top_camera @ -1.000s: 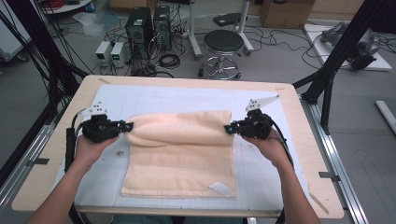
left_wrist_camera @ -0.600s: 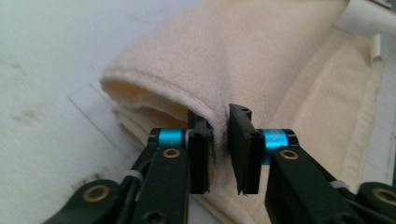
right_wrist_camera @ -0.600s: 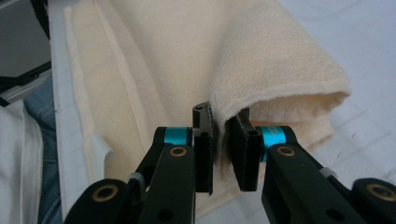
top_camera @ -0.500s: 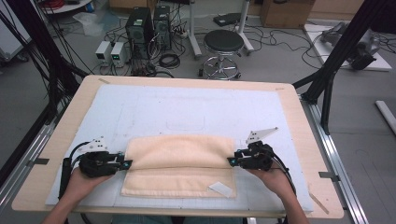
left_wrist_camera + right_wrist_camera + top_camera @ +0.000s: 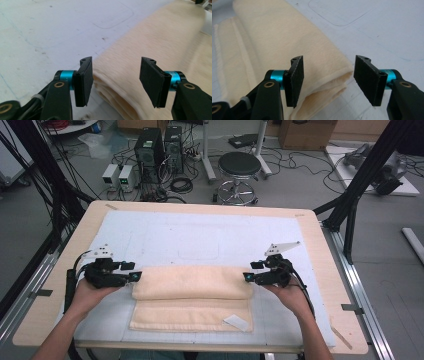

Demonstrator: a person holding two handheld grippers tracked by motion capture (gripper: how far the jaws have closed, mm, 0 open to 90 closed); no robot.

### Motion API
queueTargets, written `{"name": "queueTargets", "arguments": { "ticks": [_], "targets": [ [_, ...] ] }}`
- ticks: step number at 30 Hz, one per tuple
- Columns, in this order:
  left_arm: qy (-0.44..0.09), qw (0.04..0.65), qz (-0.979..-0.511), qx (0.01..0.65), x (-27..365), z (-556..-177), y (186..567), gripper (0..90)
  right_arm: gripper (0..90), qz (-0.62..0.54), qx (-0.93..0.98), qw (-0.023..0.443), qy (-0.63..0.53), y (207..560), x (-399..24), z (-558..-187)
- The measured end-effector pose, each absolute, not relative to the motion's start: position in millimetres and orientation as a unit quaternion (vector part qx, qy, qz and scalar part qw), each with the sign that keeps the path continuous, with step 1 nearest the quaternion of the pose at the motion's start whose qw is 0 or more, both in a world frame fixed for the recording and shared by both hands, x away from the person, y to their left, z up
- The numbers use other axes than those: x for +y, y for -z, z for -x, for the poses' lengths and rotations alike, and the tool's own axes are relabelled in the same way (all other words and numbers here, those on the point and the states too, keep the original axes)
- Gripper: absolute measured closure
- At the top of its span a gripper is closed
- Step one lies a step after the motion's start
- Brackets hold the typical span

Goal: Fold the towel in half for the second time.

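Note:
A cream towel (image 5: pixel 192 290) lies folded on the white mat, its upper layer forming a thick fold across the lower one. My left gripper (image 5: pixel 136 276) sits at the fold's left end and my right gripper (image 5: pixel 247 277) at its right end. In the left gripper view the jaws (image 5: pixel 116 80) have just been opening, and the towel's layered end (image 5: pixel 150 37) lies between the pads without being pressed. The right gripper (image 5: pixel 328 80) has likewise just been opening, with the towel's rounded end (image 5: pixel 274 37) resting loose between its pads.
The white mat (image 5: pixel 200 235) covers most of the wooden table (image 5: pixel 320 250). A small white tag (image 5: pixel 236 322) lies on the towel's near right corner. Beyond the far edge stand a stool (image 5: pixel 239 167) and computer boxes (image 5: pixel 150 150); black frame poles flank the table.
Both grippers carried the towel's raised edge toward the person and laid it over the lower layer. Their jaws, shut on the cloth before, now stand apart.

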State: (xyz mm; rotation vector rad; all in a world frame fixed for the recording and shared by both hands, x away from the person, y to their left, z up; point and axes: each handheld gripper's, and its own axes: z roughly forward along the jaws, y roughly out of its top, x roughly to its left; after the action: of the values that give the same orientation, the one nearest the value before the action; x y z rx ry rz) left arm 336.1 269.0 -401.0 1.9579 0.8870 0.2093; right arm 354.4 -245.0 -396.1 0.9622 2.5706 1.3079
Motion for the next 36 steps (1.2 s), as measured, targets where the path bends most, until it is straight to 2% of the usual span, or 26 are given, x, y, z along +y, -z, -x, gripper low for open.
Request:
{"name": "queueTargets", "arguments": {
  "ticks": [6, 8, 10, 13, 16, 23, 31, 36],
  "targets": [
    [-0.037, 0.438, -0.817, 0.372, 258.3, -358.9, 423.1, 44.1, 38.2, -0.335, 0.845, 0.01, -0.416, 414.7, -241.7, -372.9],
    [-0.024, 0.433, -0.824, 0.366, 257.9, -361.2, 427.4, 54.7, 40.2, -0.338, 0.844, -0.009, -0.417, 419.3, -241.2, -376.5],
    [-0.031, 0.439, -0.821, 0.363, 256.8, -360.0, 426.4, 63.6, 53.3, -0.33, 0.847, -0.025, -0.416, 421.5, -239.9, -377.6],
    [-0.053, 0.446, -0.82, 0.356, 256.7, -356.0, 421.1, 79.1, 74.9, -0.305, 0.857, -0.012, -0.416, 416.2, -237.8, -373.7],
    [-0.061, 0.452, -0.817, 0.353, 258.3, -352.7, 416.9, 83.8, 83.1, -0.286, 0.86, 0.007, -0.423, 409.0, -236.8, -368.5],
    [-0.087, 0.485, -0.8, 0.342, 263.1, -336.0, 397.6, 84.6, 83.8, -0.262, 0.857, 0.035, -0.443, 388.5, -240.6, -350.5],
    [-0.095, 0.514, -0.802, 0.289, 273.2, -272.9, 384.0, 83.2, 82.9, -0.208, 0.858, 0.049, -0.467, 366.7, -245.9, -296.3],
    [-0.074, 0.517, -0.808, 0.274, 282.7, -236.9, 384.2, 70.8, 73.7, -0.187, 0.855, 0.044, -0.481, 363.9, -251.7, -261.1]
  ]
}}
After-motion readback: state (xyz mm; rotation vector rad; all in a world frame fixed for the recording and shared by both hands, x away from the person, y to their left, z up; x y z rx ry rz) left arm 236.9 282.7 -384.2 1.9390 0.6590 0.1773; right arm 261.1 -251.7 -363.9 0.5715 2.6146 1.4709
